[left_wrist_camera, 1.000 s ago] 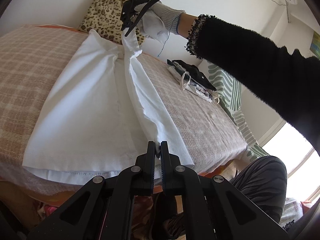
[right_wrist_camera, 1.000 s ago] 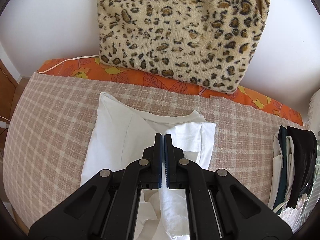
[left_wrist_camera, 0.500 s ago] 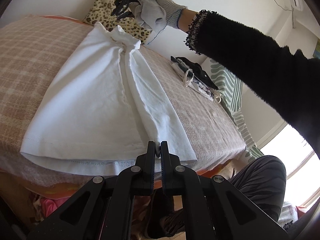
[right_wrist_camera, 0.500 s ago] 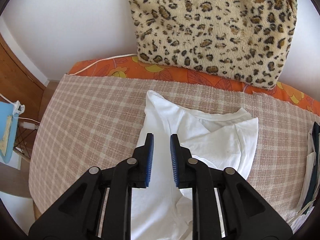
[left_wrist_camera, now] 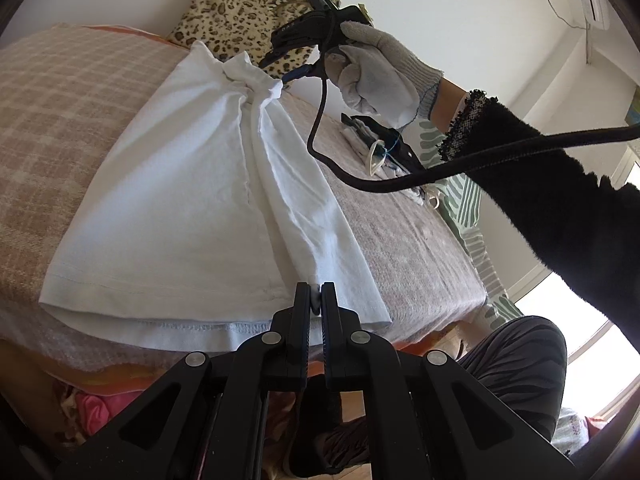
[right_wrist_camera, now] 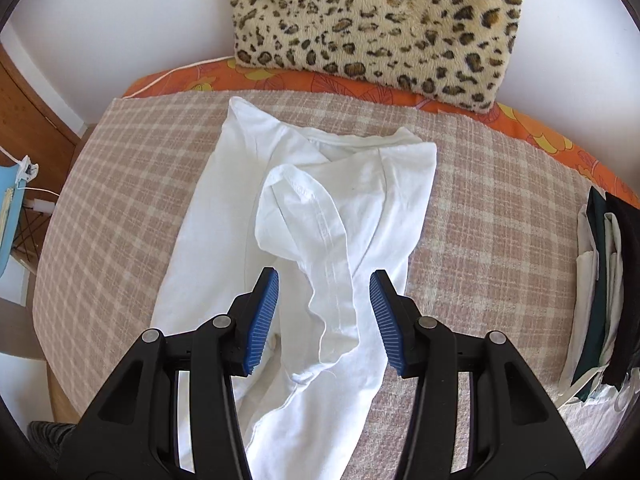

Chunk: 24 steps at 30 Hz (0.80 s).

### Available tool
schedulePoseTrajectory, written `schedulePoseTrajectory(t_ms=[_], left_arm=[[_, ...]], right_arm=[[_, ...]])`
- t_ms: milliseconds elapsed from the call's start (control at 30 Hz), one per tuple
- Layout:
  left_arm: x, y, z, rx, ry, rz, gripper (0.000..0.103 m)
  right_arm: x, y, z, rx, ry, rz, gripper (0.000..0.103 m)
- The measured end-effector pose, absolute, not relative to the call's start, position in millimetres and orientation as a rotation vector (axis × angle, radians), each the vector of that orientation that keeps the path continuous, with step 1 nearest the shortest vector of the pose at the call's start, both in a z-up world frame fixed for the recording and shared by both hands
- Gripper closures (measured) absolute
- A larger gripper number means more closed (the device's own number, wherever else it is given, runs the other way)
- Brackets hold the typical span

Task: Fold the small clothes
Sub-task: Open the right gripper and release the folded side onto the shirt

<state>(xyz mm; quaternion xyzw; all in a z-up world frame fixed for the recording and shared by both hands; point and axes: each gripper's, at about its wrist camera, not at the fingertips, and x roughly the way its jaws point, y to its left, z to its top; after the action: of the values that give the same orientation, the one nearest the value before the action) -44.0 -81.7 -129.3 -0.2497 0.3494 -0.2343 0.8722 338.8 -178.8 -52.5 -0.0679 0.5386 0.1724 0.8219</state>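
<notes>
Right gripper [right_wrist_camera: 324,314] jaws just opened and let go of the white shirt [right_wrist_camera: 320,216]; its sleeve now lies folded over the body on the checked blanket [right_wrist_camera: 120,184], nothing pinched. Left gripper [left_wrist_camera: 316,300] clamped tight on the shirt's hem at the near edge.

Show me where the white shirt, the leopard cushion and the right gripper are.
white shirt [right_wrist_camera: 224,216], right wrist view, flat left panel.
leopard cushion [right_wrist_camera: 376,20], right wrist view, furry front.
right gripper [right_wrist_camera: 324,312], right wrist view, between fingertips.
</notes>
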Motion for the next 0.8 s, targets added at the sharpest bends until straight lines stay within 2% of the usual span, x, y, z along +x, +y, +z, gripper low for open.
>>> schedulePoseTrajectory(t_ms=[67, 100, 133, 367, 467, 500, 533, 567, 800], left_arm=[[-44.2, -82.3, -129.7, -0.524, 0.732, -0.489, 0.099], [-44.3, -82.9, -129.5, -0.523, 0.733, -0.489, 0.099], [-44.2, -83.2, -129.4, -0.522, 0.733, -0.49, 0.099], [-46.1, -88.3, -128.8, -0.506, 0.733, -0.497, 0.099], [-47.7, -87.6, -130.2, -0.506, 0.738, -0.492, 0.099], [-48.9, -87.0, -130.2, -0.504, 0.737, -0.488, 0.099], [-50.1, -86.5, -130.1, -0.499, 0.736, -0.484, 0.099], [-50.9, -85.8, -129.9, -0.498, 0.738, -0.484, 0.099], [-62.1, -79.6, -127.6, -0.487, 0.757, -0.484, 0.099]], right_arm=[[331.8, -179.9, -65.0, -0.15, 1.166, 0.36, 0.054], [329.0, -179.3, -69.1, -0.155, 1.168, 0.353, 0.073], [327.6, -177.9, -72.1, -0.157, 1.173, 0.349, 0.099], [311.1, -145.4, -59.4, -0.08, 1.164, 0.542, 0.099], [304.2, -144.2, -52.2, -0.071, 1.139, 0.541, 0.089], [302.7, -149.6, -49.9, -0.044, 1.131, 0.555, 0.073], [301.1, -157.0, -47.9, -0.021, 1.119, 0.549, 0.064], [300.2, -164.3, -46.0, 0.001, 1.102, 0.542, 0.05], [294.8, -210.5, -58.5, 0.083, 1.13, 0.42, 0.049]])
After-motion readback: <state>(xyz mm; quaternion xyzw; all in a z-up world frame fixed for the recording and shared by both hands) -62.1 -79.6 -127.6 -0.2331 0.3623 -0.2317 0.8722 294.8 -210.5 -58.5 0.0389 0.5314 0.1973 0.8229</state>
